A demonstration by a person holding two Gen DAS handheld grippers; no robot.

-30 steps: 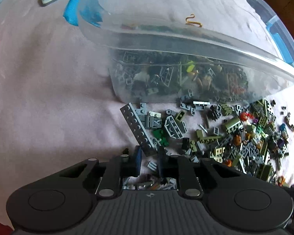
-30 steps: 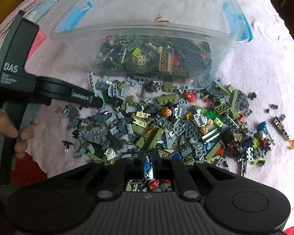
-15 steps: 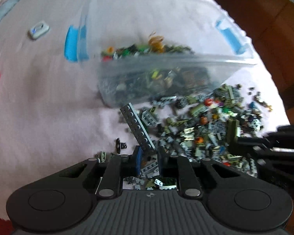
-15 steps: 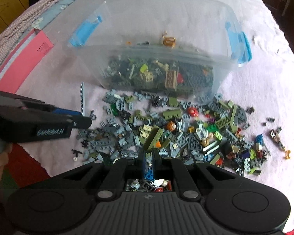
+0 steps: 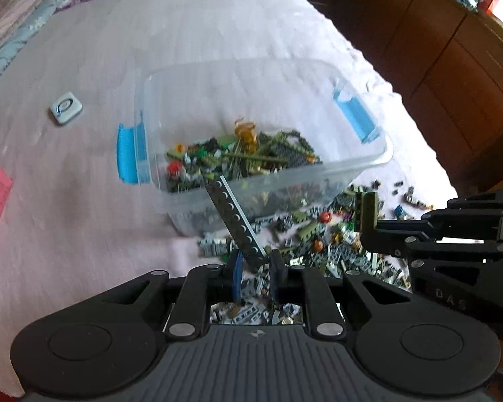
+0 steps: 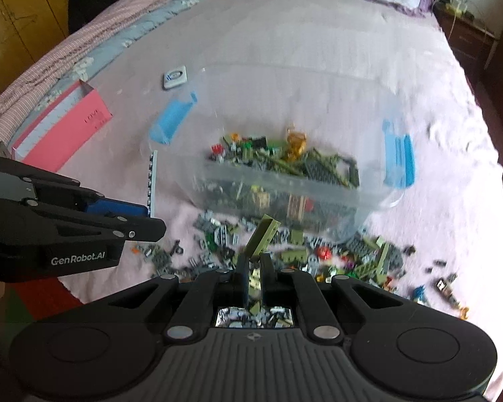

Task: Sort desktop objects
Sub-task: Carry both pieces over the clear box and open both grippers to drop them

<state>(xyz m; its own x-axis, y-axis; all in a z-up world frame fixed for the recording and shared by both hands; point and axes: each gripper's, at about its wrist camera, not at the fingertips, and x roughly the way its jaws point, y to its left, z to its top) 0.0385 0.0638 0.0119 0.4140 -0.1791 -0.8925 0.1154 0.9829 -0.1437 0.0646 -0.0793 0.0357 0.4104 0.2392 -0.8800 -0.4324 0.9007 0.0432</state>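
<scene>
We work over a bed (image 5: 218, 50), its pink cover serving as the sorting ground; a clear plastic bin (image 5: 352, 164) sits on it, partly filled with toy bricks so the sorted ones stay together; the loose pile of bricks (image 6: 318, 254) lies just in front of the bin; our left claw (image 5: 255, 263) pinches a long dark strip (image 5: 234, 217), tilted up toward the bin; our right claw (image 6: 254, 264) is pressed onto an olive brick (image 6: 263, 234), likely bound for the bin too.
</scene>
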